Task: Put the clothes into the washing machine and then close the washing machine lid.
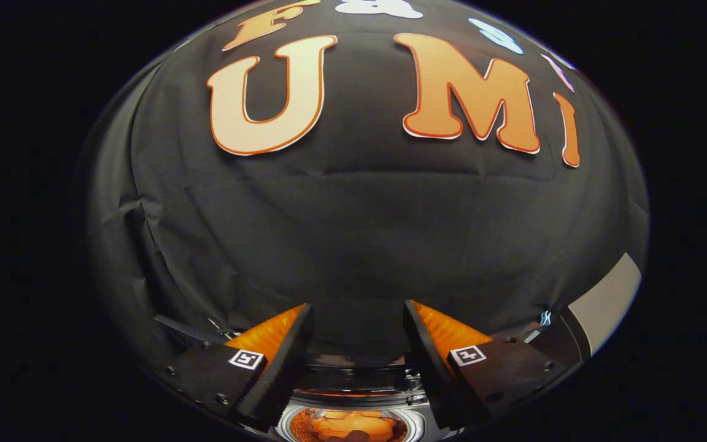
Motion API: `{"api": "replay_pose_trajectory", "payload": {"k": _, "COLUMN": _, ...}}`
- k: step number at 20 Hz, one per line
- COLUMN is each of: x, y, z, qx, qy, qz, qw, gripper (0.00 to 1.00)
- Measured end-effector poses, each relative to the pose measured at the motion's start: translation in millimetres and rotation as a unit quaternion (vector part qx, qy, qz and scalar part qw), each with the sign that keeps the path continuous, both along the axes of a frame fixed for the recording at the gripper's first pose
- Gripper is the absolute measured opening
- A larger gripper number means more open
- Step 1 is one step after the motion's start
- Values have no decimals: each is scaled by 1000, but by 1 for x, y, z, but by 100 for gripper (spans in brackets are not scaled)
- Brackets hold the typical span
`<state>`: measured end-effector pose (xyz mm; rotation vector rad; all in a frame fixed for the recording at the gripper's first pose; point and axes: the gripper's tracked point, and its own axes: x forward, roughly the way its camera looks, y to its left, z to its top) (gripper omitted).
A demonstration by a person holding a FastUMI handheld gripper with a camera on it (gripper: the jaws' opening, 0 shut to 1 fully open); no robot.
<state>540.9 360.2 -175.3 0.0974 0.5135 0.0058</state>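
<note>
We see the tool spread wide, its fingers holding and touching nothing. The washer sits low between them, something orange showing in its drum.

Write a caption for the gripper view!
Open gripper faces the black cloth wall, holding nothing, washer below.
</note>
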Motion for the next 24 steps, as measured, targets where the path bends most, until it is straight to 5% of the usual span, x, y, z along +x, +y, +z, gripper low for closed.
{"api": "replay_pose_trajectory", "payload": {"k": 24, "x": -100, "y": 2, "z": -1, "qx": -6, "qy": 32, "qz": -14, "qw": 999, "gripper": 95}}
